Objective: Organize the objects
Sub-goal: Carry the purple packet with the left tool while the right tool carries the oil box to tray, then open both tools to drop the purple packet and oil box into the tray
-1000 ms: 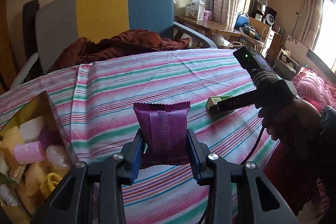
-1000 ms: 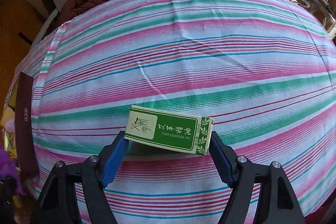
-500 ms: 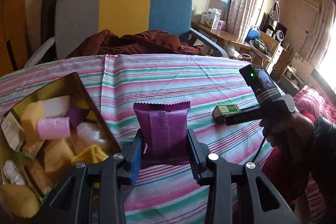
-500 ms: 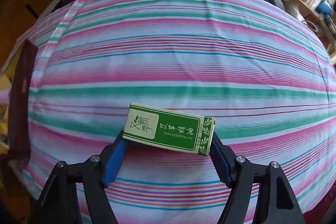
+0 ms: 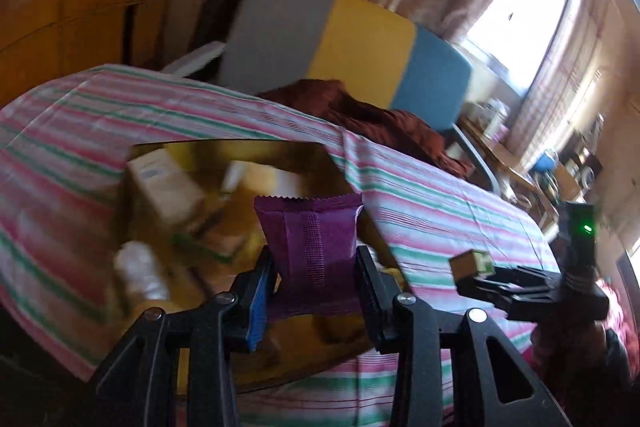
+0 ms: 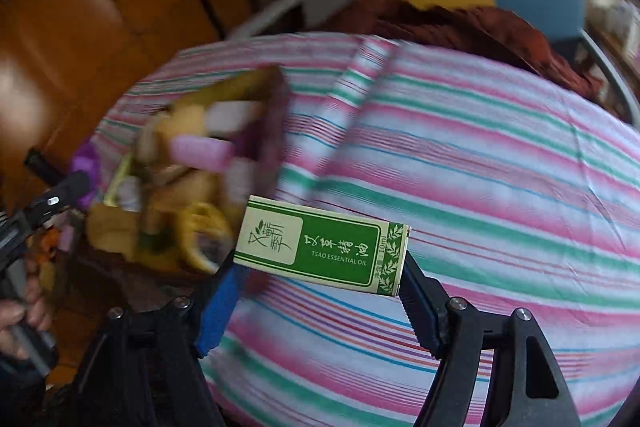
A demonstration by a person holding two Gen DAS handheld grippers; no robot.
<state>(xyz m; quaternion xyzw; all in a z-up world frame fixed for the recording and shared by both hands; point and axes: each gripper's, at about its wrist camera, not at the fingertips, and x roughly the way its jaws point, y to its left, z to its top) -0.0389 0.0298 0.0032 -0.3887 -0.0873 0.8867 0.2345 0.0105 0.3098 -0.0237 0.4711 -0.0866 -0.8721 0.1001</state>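
Note:
My left gripper [image 5: 316,283] is shut on a purple snack packet [image 5: 314,247] and holds it upright over the gold-lined box [image 5: 224,149] full of small items. My right gripper [image 6: 320,291] is shut on a green and cream essential oil box [image 6: 322,245], held level above the striped cloth, just right of the gold-lined box [image 6: 276,95]. In the left wrist view the right gripper [image 5: 476,277] shows at the right with the oil box [image 5: 472,263] in it. The left gripper [image 6: 70,189] shows at the left edge of the right wrist view.
The table carries a pink, green and white striped cloth [image 6: 500,167]. Behind it stands a grey, yellow and blue chair [image 5: 352,43] with a brown cloth [image 5: 360,111] on the seat. An orange wooden cupboard [image 6: 100,7] is at the left. A cluttered side table [image 5: 500,143] is by the window.
Both grippers have swung left toward the gold-lined box. The purple packet is now over the box; the oil box is now beside it and lifted off the cloth. Both views are blurred.

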